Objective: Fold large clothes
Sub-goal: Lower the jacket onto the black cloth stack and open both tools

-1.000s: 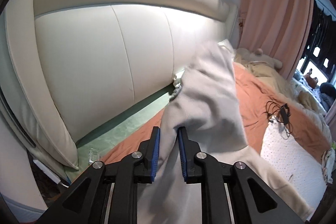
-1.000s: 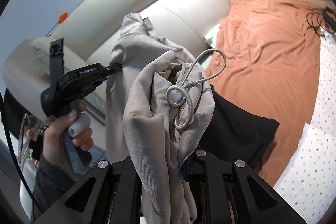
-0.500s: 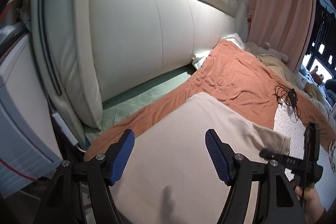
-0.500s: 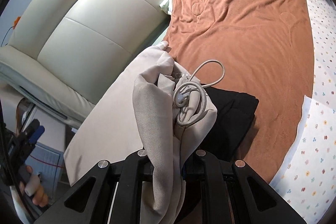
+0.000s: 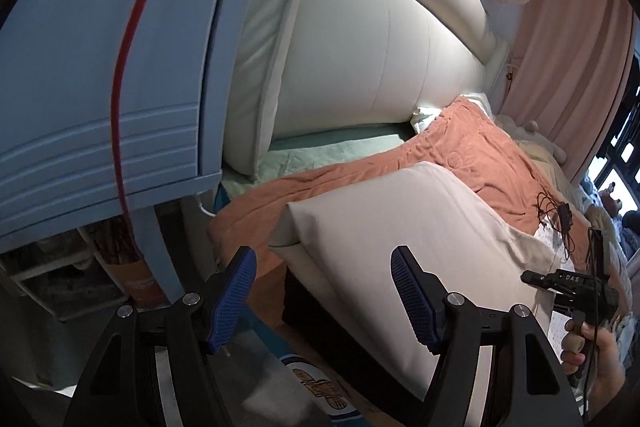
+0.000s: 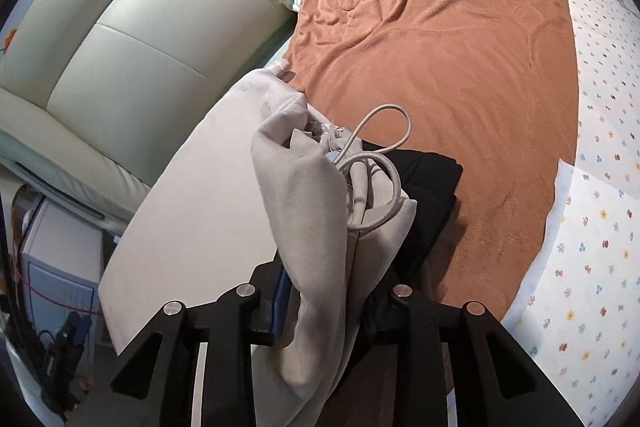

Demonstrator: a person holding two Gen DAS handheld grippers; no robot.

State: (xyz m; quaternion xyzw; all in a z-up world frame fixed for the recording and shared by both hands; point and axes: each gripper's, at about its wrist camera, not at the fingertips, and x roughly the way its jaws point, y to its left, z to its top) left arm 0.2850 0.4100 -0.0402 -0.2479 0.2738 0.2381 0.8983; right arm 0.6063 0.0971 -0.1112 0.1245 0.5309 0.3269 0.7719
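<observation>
A large beige garment [image 5: 420, 227] lies spread flat over the near edge of the bed, partly over a black garment [image 5: 332, 323]. My left gripper [image 5: 324, 303] is open and empty, just off its near corner. My right gripper [image 6: 324, 311] is shut on the beige garment's [image 6: 316, 211] bunched waistband end, where a looped drawstring [image 6: 380, 151] hangs out. The black garment [image 6: 424, 183] lies under that end. The right gripper also shows in the left wrist view [image 5: 568, 287], at the garment's far end.
An orange blanket [image 6: 440, 47] covers the bed, with a flower-print sheet [image 6: 592, 227] at the right. A cream padded headboard [image 5: 380, 47] runs along the back. A blue cabinet [image 5: 100, 87] with a red cable [image 5: 124, 67] stands at the left. Black cables [image 5: 556, 215] lie on the bed.
My left gripper let go of the beige garment, opened wide and drew back towards the cabinet. The garment went from hanging in the air to lying flat on the bed; my right gripper kept its hold.
</observation>
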